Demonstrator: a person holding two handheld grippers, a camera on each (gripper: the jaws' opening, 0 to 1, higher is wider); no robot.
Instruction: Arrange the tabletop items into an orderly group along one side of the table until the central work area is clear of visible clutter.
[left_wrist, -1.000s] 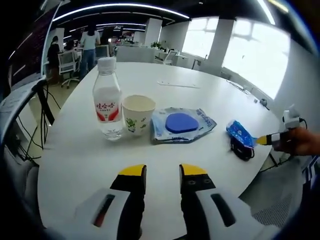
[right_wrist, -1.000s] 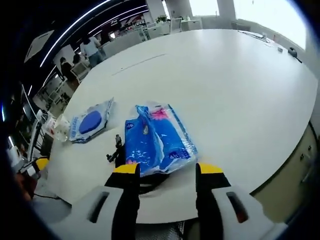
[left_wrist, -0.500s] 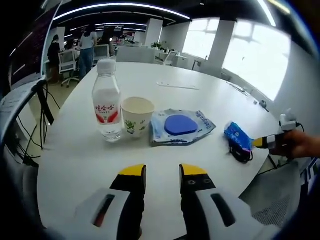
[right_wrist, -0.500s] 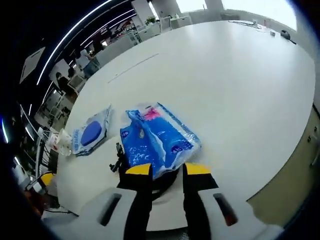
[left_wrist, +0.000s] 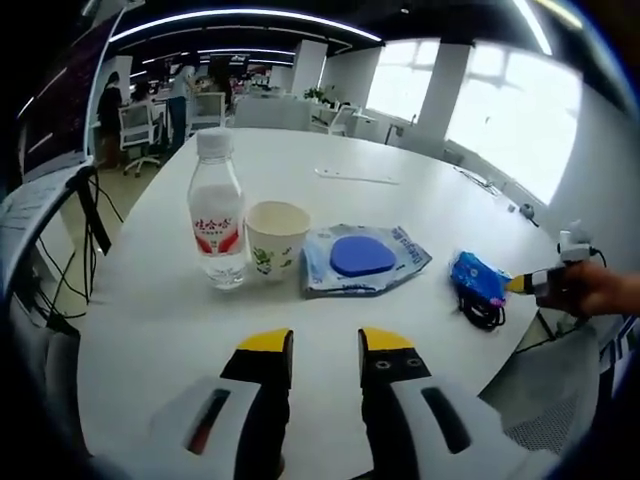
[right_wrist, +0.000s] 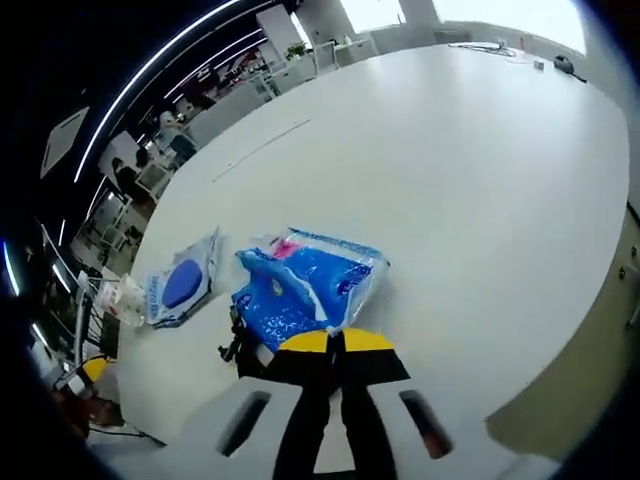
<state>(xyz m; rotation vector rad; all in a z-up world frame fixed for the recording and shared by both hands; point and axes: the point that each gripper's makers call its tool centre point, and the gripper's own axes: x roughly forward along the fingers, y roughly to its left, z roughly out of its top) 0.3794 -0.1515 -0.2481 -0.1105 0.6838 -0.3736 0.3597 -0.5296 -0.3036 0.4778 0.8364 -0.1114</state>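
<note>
Table (left_wrist: 150, 300): round and white; its far half runs on beyond both grippers, and its near edge is cut off below the jaws in both views.
Blue packet (right_wrist: 305, 285): crinkled plastic, just ahead of the right gripper's fingertips, its near edge pinched between them; the print on it is too small to read. In the left gripper view it is a small blue shape (left_wrist: 478, 277) far to the right of the fingers.
Flat pouch with a blue disc (left_wrist: 362, 258): lies ahead and slightly right of the left fingers, beside the cup.
Water bottle (left_wrist: 218, 222): upright, ahead-left of the left fingers, just beside the cup; label illegible.
Paper cup (left_wrist: 276, 238): upright, straight ahead of the left fingers.
Black cord (right_wrist: 240, 335): partly hidden under the blue packet, left of the right fingers.
Left gripper (left_wrist: 326, 345): jaws parted with a gap, holding nothing, over bare table.
Right gripper (right_wrist: 335, 342): jaws clenched together on the packet's edge.
</note>
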